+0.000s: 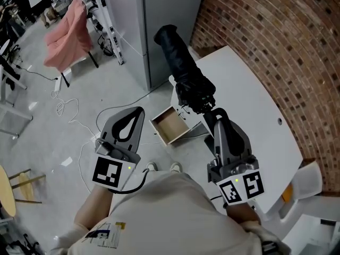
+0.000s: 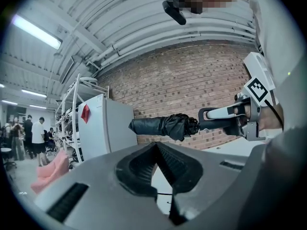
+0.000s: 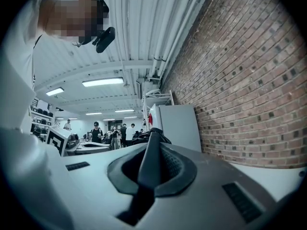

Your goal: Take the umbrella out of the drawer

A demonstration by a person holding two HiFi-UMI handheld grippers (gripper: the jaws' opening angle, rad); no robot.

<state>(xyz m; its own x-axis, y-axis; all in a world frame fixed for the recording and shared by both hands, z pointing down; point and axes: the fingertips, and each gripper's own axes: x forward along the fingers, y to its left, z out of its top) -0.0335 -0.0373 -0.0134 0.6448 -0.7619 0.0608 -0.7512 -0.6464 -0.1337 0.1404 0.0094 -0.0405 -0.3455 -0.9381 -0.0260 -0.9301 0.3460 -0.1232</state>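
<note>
Jaws of the right gripper [image 1: 212, 112] are pressed together on the handle end of the folded black umbrella [image 1: 183, 62]. Those of the left gripper [image 1: 139, 110] meet at the tips with nothing between them.

Head view: the umbrella is clear of the open drawer [image 1: 159, 130] (bare wood inside). It is held in the air at the worktop's [image 1: 255, 105] left edge, near the corner beside the grey cabinet [image 1: 159, 25]. Its long axis carries on the line of the right gripper, away from the person and toward the cabinet.

Left gripper view: the umbrella crosses the picture level, in front of the brick wall [image 2: 192, 80]. It lies ahead and to the right of the closed left jaws, well apart from them.

Right gripper view: the dark handle runs straight out between the jaws.

Judgement: removal looks done. Any setting-down falls to the right hand, with the worktop lying to its right.
</note>
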